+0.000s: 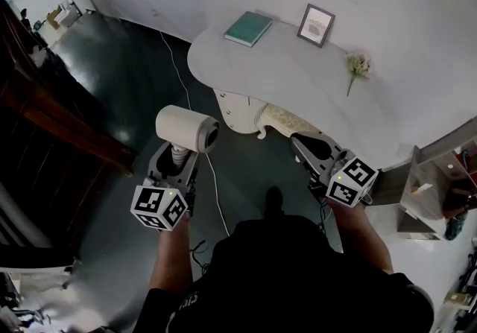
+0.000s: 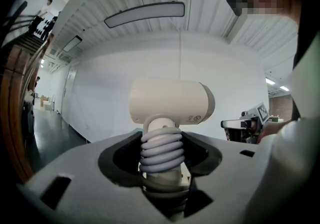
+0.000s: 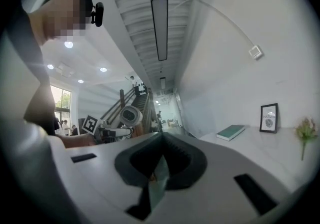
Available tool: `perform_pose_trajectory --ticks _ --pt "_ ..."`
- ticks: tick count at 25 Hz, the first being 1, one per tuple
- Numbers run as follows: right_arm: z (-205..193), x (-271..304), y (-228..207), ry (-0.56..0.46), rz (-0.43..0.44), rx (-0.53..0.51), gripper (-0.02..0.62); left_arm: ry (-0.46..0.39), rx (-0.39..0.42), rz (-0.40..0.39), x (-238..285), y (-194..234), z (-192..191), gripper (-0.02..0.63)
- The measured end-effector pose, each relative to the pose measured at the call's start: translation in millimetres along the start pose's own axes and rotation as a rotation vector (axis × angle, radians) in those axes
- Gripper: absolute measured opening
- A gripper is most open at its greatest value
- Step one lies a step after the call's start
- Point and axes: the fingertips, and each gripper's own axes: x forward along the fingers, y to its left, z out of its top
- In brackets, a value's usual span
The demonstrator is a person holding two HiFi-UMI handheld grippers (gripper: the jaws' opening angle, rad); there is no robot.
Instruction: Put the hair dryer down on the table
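Cream and round, the hair dryer (image 1: 186, 128) is sticking up out of the left gripper (image 1: 177, 162). It is hanging over the dark floor, not yet over the table (image 1: 298, 100). The jaws are squeezing in on its handle, where a grey cord (image 2: 161, 150) is wrapped round and round. I think the handle is being held because it is the thin part and the jaws fit round it. The fat head is lying sideways on top, with its open end pointing toward the right gripper (image 1: 307, 144).

That gripper is holding nothing. Its jaws are pressing together with no gap. It is hanging near the table's front edge, likely keeping out of the way, since one gripper looks like enough for this job.

The table is sitting ahead, white and curvy. A green book (image 1: 249, 28), a picture frame (image 1: 317, 24) and a little flower (image 1: 358, 65) are resting along the far side by the wall. That is leaving a big bare part in front, which looks like the best spot for the dryer.

A thin white wire (image 1: 217, 194) is trailing over the floor. I cannot tell if it is joined to the dryer.
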Motion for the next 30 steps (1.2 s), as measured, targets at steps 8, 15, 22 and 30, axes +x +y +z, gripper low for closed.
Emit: perform_pose_trajectory --ticks 8,15,22,30 --pt "28 36 -104 -0.012 0.013 0.0 0.006 0.001 -0.007 0.039 87 21 15 0.232" --pt "39 71 -152 0.005 0.075 0.011 0.006 -0.006 -0.012 0.079 143 37 23 0.232" --pt "40 116 -179 0.042 0.066 0.0 0.006 -0.008 -0.022 0.04 186 71 22 0.232" --pt "51 187 -200 0.051 -0.001 0.004 0.006 0.008 -0.023 -0.034 231 128 30 0.232"
